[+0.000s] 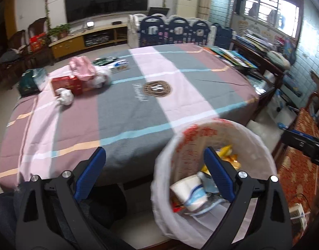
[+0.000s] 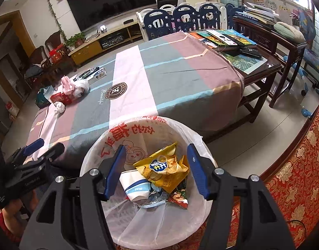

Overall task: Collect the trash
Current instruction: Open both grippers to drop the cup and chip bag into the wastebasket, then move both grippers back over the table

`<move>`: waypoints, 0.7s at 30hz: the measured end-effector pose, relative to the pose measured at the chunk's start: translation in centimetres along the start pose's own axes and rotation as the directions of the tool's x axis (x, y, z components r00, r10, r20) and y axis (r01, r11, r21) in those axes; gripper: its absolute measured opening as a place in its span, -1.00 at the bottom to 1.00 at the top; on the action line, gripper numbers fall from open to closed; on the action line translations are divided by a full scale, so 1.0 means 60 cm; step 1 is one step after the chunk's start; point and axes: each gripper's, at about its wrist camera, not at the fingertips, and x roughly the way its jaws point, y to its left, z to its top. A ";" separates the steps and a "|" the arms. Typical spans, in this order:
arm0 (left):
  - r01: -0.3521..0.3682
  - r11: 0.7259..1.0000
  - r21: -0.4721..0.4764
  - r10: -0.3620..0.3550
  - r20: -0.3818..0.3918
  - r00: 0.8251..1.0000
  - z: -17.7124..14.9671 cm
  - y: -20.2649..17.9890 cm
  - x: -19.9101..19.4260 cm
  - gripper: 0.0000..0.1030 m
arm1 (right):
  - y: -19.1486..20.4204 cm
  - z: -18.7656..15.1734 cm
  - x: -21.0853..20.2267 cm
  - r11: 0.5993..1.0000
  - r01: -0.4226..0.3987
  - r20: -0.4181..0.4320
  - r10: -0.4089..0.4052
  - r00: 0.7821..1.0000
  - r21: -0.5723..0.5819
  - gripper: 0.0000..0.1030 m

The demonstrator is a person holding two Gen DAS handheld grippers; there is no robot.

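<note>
Floor-side bin (image 2: 151, 225) upright (chip bag (image 2: 162, 167) tilted), right claw (image 2: 157, 166) empty.

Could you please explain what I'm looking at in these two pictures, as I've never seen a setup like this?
No robot here: a person holds a two-finger gripper in each hand, and each gripper carries a wide-angle camera looking along its blue-padded fingers. One picture is from the left gripper, the other from the right gripper.

Both stand open and hold nothing. The right one hangs above a bin lined with a white bag, next to a table with a striped cloth. In the bin lie a yellow chip bag, a paper cup and other wrappers.

Still on the table's far-left side: a red box, pink tissue and crumpled white paper. The job is collecting trash.
</note>
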 end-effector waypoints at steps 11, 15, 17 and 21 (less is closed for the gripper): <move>-0.132 0.954 -0.269 0.129 -0.029 0.991 0.001 0.169 0.018 0.83 | 0.054 0.008 0.030 0.998 -0.036 -0.019 0.036 0.999 -0.044 0.17; -0.179 0.919 -0.352 0.183 -0.025 0.983 -0.004 0.234 0.011 0.83 | 0.087 0.033 0.050 0.996 -0.068 0.002 0.069 0.998 -0.060 0.17; -0.209 0.896 -0.392 0.219 -0.018 0.976 -0.006 0.265 0.008 0.83 | 0.114 0.051 0.073 0.993 -0.092 0.003 0.092 0.996 -0.074 0.17; -0.199 0.862 -0.466 0.229 0.007 0.974 -0.006 0.307 0.007 0.83 | 0.197 0.088 0.133 0.979 -0.130 -0.008 0.131 0.991 -0.157 0.17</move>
